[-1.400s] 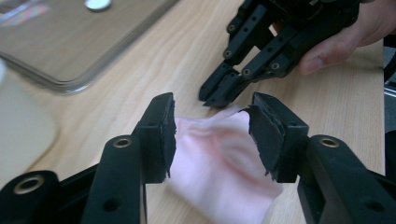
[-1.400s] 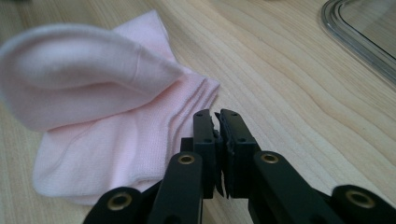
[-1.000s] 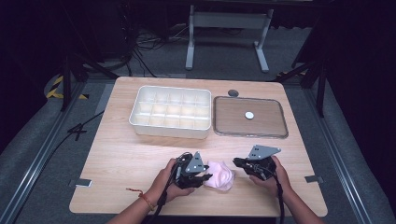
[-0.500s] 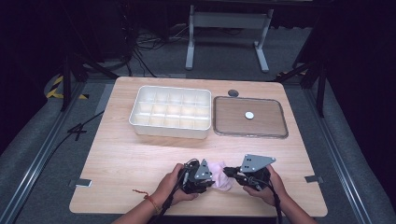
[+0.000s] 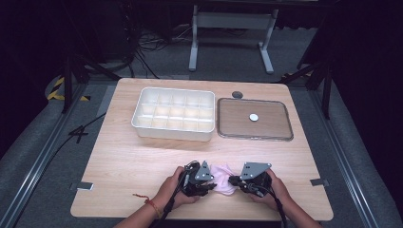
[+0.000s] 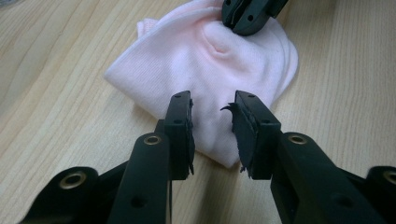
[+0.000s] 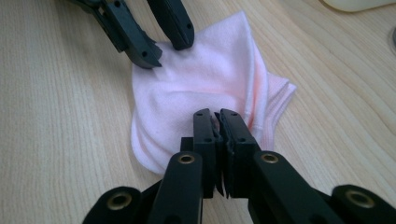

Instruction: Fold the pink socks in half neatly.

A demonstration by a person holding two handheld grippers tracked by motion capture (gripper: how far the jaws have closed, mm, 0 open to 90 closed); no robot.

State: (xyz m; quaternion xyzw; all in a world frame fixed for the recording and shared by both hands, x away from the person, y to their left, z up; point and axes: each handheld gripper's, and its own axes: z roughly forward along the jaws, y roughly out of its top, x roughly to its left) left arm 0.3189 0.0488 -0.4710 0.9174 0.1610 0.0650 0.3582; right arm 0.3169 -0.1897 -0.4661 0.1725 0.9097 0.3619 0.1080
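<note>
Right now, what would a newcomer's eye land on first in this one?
The pink sock bunched at the table's near edge, with the left gripper open over one end and the right gripper pinched shut on the other. Behind it sit a white compartment tray and, beside that, its flat lid.

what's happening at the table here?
A person works a folded pink sock at the table's near edge with two tools. The right hand-held gripper is pinched shut on a fold of it. The left hand-held gripper has its jaws apart over the opposite edge. The white divided tray sits beyond.
</note>
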